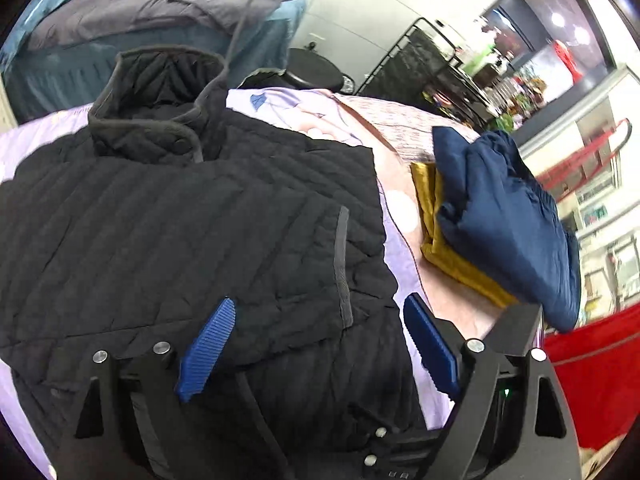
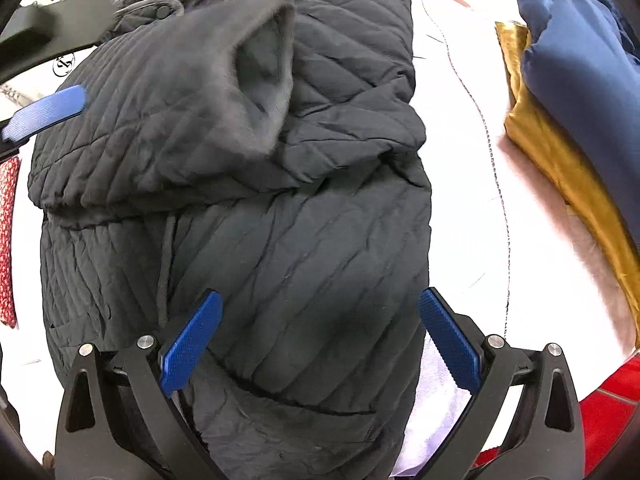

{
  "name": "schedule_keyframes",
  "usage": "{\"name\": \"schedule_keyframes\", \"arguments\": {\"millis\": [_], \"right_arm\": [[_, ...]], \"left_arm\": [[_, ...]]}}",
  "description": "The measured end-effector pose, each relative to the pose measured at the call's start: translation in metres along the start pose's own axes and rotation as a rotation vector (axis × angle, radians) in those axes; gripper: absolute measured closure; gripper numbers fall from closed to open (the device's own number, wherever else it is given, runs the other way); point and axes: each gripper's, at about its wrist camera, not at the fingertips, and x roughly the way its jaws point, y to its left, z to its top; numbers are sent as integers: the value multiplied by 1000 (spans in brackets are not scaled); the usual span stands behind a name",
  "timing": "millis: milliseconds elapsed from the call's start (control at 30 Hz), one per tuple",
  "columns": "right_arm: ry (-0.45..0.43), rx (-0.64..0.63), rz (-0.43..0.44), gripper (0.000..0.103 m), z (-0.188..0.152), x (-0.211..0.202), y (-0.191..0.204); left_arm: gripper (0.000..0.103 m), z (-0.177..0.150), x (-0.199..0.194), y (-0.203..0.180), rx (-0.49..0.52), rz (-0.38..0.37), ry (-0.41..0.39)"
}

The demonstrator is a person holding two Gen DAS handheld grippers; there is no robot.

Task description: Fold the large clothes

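both claws (image 1: 316,320) (image 2: 320,320) gape above black quilted jacket (image 1: 180,220) (image 2: 260,200).

left gripper (image 1: 320,344): spread wide, holding nothing | black quilted jacket (image 1: 180,220): beneath, on lilac sheet (image 1: 404,264)

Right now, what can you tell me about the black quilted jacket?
The black quilted jacket looks like thin padded fabric with stitched ribs and a stand-up collar. It lies flat on the pale lilac bedcover, partly folded, one sleeve laid across the body with its open cuff showing. Both grippers hover open above it; neither visibly grips it.
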Motion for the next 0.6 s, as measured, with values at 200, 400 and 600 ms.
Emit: {"name": "schedule_keyframes", "arguments": {"millis": [200, 400, 600], "right_arm": [[-82, -24, -2, 5, 8, -19, 2], [-296, -142, 19, 5, 22, -60, 29], [-262, -354, 61, 5, 50, -47, 87]], "left_arm": [[17, -13, -20, 38, -45, 98, -13], [19, -22, -37, 96, -148, 222, -18], [19, -25, -32, 141, -187, 318, 45]]}}
